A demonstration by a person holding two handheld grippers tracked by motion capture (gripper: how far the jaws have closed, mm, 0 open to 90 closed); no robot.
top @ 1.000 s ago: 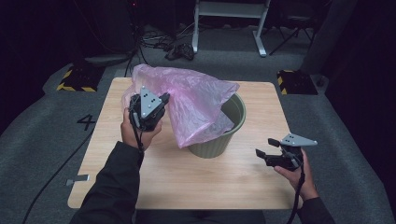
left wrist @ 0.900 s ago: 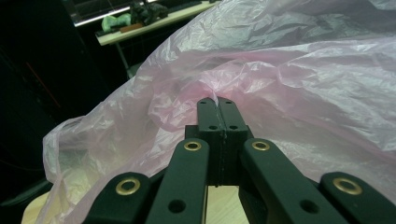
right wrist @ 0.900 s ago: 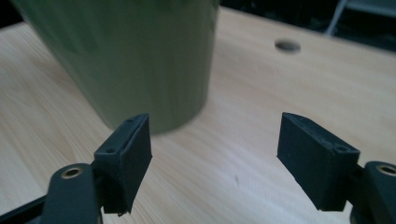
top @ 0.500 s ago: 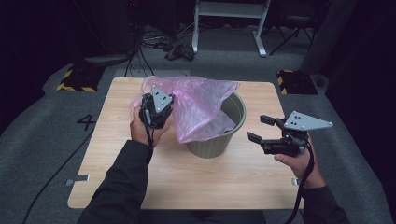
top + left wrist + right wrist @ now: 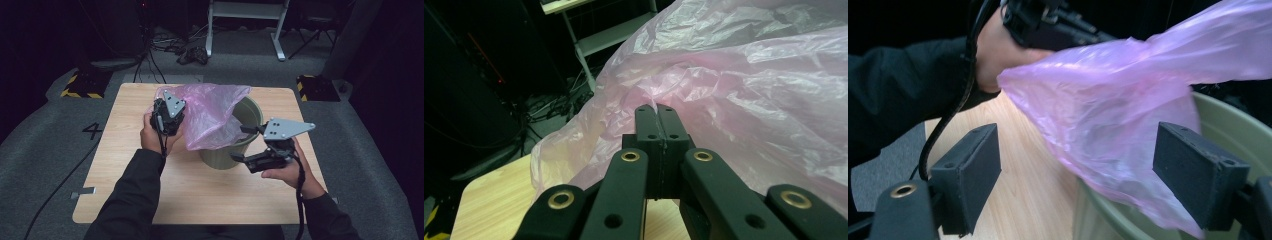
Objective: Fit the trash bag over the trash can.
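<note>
Pink plastic bag (image 5: 212,117), one of it, drapes over the left rim of the single green bin (image 5: 250,112) near the middle of the bench (image 5: 125,190), its lower end hanging into the bin. The left gripper (image 5: 172,112) has its jaws clenched on the bag's upper edge, holding it up beside the bin. The right gripper (image 5: 245,142), one of two, hovers just right of the bin, its jaws wide apart after just opening further, nothing pressed between them; the bag (image 5: 1108,130) and bin rim (image 5: 1233,120) lie ahead of them.
</note>
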